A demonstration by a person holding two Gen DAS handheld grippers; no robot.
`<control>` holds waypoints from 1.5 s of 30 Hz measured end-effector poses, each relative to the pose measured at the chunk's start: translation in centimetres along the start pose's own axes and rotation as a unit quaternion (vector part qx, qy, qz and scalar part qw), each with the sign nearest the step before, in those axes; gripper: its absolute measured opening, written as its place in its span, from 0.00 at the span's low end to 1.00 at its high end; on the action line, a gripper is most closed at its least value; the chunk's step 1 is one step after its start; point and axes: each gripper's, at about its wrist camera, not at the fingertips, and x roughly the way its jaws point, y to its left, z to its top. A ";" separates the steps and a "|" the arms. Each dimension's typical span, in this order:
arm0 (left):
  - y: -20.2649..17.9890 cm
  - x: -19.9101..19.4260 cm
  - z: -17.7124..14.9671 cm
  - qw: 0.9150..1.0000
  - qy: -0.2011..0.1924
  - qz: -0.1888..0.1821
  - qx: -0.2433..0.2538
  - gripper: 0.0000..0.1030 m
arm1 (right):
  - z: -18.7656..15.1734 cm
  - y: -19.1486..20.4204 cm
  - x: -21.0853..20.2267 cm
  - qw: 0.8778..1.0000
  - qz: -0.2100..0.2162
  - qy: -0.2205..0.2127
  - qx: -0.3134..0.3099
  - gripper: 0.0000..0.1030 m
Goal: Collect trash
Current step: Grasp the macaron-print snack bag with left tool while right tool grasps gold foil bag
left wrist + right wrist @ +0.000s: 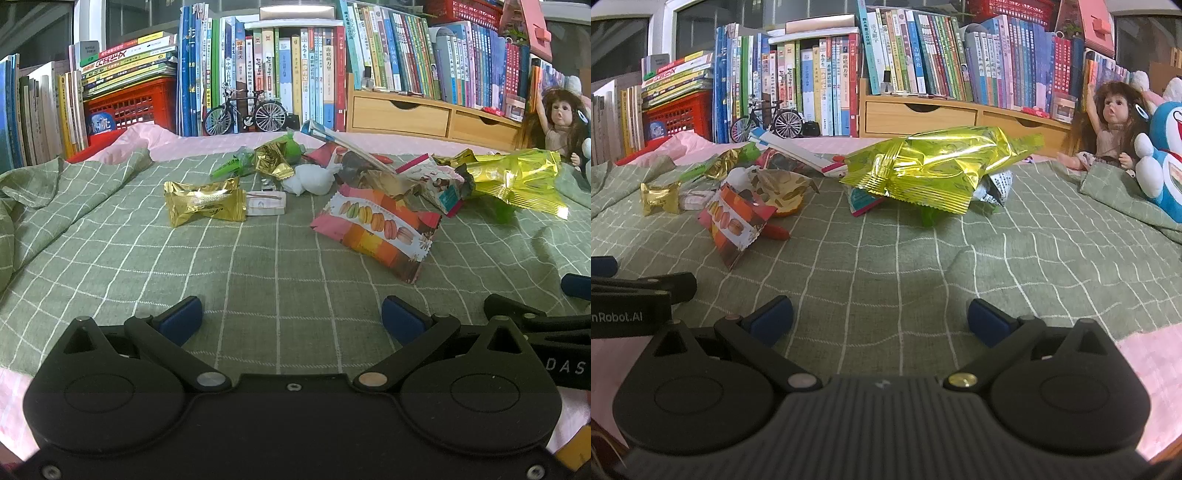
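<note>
Snack wrappers lie scattered on a green checked cloth [147, 258]. In the left wrist view a gold wrapper [205, 201] lies left of centre, a pink macaron wrapper [376, 229] right of centre, a white crumpled tissue [310, 179] behind them, and a yellow-green foil bag [517, 179] far right. My left gripper [291, 319] is open and empty, short of the wrappers. In the right wrist view the yellow-green foil bag [931, 166] lies ahead and the macaron wrapper [735, 221] to the left. My right gripper [879, 319] is open and empty over bare cloth.
Rows of books [314, 74], a red crate [136, 103], a model bicycle [245, 112] and wooden drawers [424, 114] line the back. A doll [1112, 122] and a blue plush toy [1163, 158] sit at the right. Pink fabric [1152, 369] borders the cloth.
</note>
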 end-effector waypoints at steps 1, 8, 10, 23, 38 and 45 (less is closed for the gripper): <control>0.0 -0.2 0.1 1.000 0.000 -0.002 -0.001 1.00 | 0.0 0.0 0.0 1.000 0.000 0.003 0.000 1.00; 0.8 -1.7 1.6 0.998 -0.030 -0.044 -0.022 0.97 | 2.0 -1.2 0.3 0.998 0.038 0.049 0.005 1.00; 1.2 -2.3 2.3 0.997 -0.039 -0.057 -0.032 0.96 | 2.3 -2.2 -0.3 0.998 0.049 0.036 0.024 1.00; -1.0 0.7 6.3 0.991 -0.018 -0.118 -0.060 0.93 | 9.3 -8.9 0.2 0.989 0.057 -0.017 0.136 0.78; -3.6 3.6 5.0 0.995 0.005 -0.091 -0.026 0.45 | 10.2 -8.7 2.7 0.989 0.071 0.010 0.128 0.33; -3.0 0.3 5.1 0.995 -0.029 -0.096 -0.022 0.41 | 8.7 -8.8 -0.5 0.991 0.086 -0.018 0.106 0.32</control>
